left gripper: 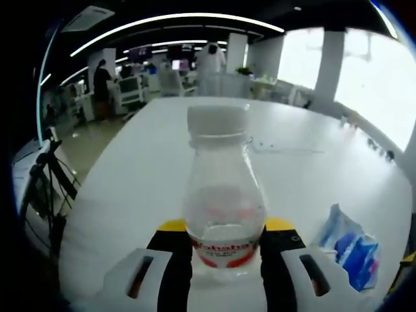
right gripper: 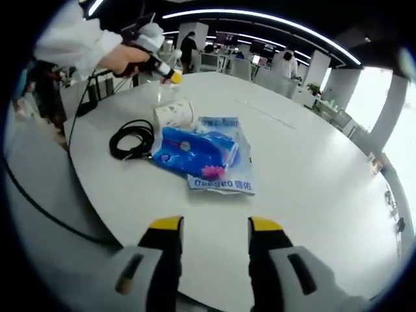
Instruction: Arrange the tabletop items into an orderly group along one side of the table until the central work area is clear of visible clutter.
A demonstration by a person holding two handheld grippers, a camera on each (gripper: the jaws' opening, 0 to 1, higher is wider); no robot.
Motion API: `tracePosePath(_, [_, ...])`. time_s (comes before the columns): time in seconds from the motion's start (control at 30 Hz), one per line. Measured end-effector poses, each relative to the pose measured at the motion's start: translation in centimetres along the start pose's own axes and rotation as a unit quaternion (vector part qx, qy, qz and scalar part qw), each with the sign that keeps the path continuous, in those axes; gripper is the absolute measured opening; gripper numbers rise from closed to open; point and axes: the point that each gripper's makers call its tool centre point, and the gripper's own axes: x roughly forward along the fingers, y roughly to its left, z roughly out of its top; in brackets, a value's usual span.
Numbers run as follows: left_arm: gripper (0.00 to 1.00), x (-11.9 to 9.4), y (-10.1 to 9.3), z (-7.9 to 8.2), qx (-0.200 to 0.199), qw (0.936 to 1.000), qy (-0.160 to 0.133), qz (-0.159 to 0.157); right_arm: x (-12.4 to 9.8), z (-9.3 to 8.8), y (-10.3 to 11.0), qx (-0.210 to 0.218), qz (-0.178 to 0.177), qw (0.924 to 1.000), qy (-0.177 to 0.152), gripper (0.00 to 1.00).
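Left hand-held gripper clamps a clear plastic bottle with a white cap and red label, upright on the white round surface. Right hand-held gripper hangs released above the near edge, short of the blue plastic packet, coiled black cable and white paper cup.

Beyond the white table, an open office stretches back under long curved ceiling light strips. A person in dark clothes stands at the desks far off, and another person in white stands further along. Bright windows line one side, between white pillars. A black tripod stands on the floor beside the table's edge.
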Motion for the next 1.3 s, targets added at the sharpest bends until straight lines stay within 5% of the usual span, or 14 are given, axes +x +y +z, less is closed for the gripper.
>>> tracePosePath(1.3, [0.37, -1.8, -0.6, -1.6, 0.009, 0.9993, -0.011, 0.034, -0.1, -0.5, 0.3, -0.005, 0.005, 0.9999, 0.013, 0.36])
